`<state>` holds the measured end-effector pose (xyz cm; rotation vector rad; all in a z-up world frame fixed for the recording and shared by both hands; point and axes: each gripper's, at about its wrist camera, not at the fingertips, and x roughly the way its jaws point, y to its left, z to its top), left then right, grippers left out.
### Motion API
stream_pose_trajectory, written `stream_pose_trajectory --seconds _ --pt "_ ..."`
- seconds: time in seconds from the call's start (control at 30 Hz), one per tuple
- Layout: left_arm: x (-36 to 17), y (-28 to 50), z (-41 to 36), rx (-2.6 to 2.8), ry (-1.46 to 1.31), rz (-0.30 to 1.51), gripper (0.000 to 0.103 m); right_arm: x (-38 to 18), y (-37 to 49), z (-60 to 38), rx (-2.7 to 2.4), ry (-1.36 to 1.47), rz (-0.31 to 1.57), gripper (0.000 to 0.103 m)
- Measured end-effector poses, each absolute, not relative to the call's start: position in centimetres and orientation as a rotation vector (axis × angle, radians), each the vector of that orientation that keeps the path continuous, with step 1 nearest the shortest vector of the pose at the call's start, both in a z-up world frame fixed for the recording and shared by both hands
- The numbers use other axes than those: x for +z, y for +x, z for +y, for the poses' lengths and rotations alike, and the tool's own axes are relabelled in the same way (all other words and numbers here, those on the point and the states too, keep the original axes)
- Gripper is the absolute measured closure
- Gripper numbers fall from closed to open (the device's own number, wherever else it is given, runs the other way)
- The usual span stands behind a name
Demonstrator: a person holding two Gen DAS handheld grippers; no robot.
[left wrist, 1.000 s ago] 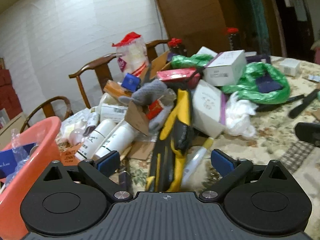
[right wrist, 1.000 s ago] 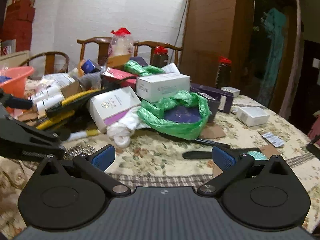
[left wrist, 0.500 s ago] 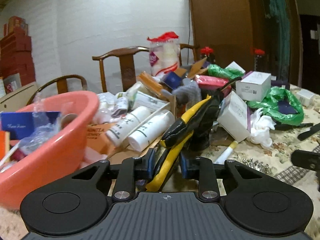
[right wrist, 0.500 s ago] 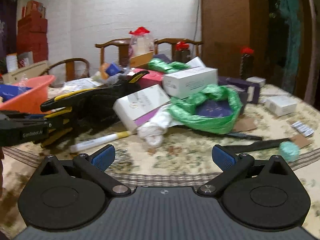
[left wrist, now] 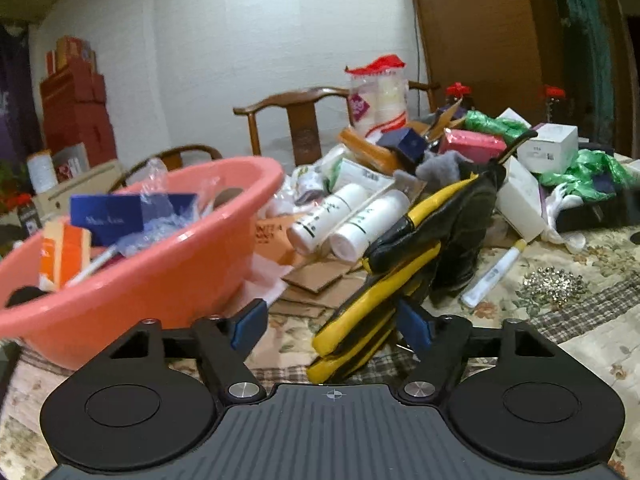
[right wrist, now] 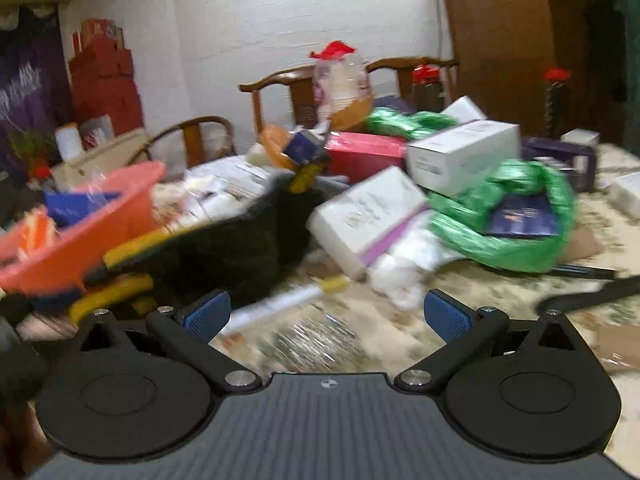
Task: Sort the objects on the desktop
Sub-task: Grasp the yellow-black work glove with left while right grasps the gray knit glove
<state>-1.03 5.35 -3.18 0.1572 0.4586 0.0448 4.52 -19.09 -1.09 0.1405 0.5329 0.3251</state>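
While both grippers' fingers stand apart, one pink basin, two white bottles, one yellow-black glove

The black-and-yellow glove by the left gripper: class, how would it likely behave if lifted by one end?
The glove drapes in folds across the clutter, so it likely flops and dangles. Its far end lies among the white bottles, so it may drag them. The left gripper stands open around its cuff.

Floral-clothed table — on it a pink basin, flattened cardboard, a white tube, boxes.
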Motion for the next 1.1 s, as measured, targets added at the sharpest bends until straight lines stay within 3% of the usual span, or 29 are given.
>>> stream_pose_trajectory --seconds 0.43,0.53,0.6,0.63,0.67,0.7,0.73,0.83,1.1 --pt "-4.3 0.6 3.9 -0.007 0.256 0.510 0.024 2.3 12.9 -12.3 0.260 0.027 0.725 0.001" --pt "-4.3 1.3 3.8 -0.017 0.262 0.520 0.032 1.3 14.5 -11.7 0.243 0.054 0.809 0.001" --pt "-4.4 1.9 3.9 -0.026 0.256 0.529 0.043 0.8 15.0 -11.2 0.228 0.057 0.824 0.006" --pt "-4.3 2.1 4.0 -0.034 0.248 0.535 0.046 0.6 14.9 -10.7 0.206 0.030 0.801 0.019" --pt "-4.3 2.2 4.1 -0.042 0.238 0.539 0.050 0.6 14.7 -10.2 0.199 -0.012 0.770 0.049" --pt "-4.3 2.3 4.3 -0.046 0.227 0.544 0.054 0.5 14.3 -9.7 0.217 -0.062 0.745 0.065" --pt "-4.2 2.4 4.5 -0.045 0.212 0.547 0.057 0.5 13.9 -9.1 0.222 -0.112 0.735 0.069" --pt "-3.8 2.2 5.0 -0.035 0.175 0.543 0.065 0.5 12.2 -8.6 0.254 -0.184 0.659 0.069" --pt "-0.5 0.4 5.4 -0.015 0.174 0.415 0.067 3.4 8.6 -9.9 0.326 -0.194 0.503 0.070"
